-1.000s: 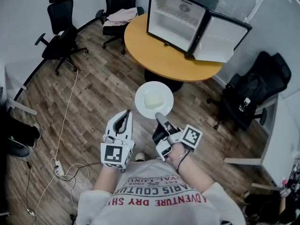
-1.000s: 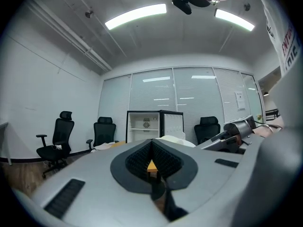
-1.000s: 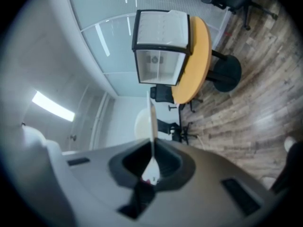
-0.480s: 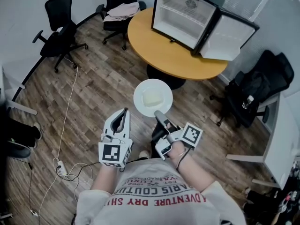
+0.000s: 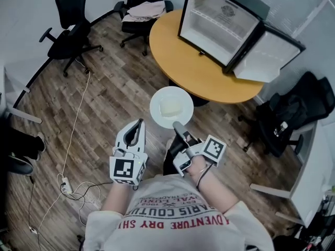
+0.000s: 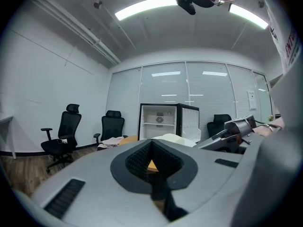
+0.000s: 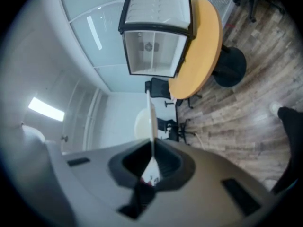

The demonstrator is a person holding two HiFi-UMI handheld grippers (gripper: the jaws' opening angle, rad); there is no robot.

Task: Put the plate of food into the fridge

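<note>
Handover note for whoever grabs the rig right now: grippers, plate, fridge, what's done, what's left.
Right gripper: shut on the near rim of the plate, which it holds level in the air over the floor, food on it.
Left gripper: shut, empty, beside the plate and not touching it.
Fridge: on the round table ahead, door wide open, shelves look bare.
Done: plate picked up, fridge open.
Left: carry the plate to the fridge, slide it onto a shelf, release.
</note>
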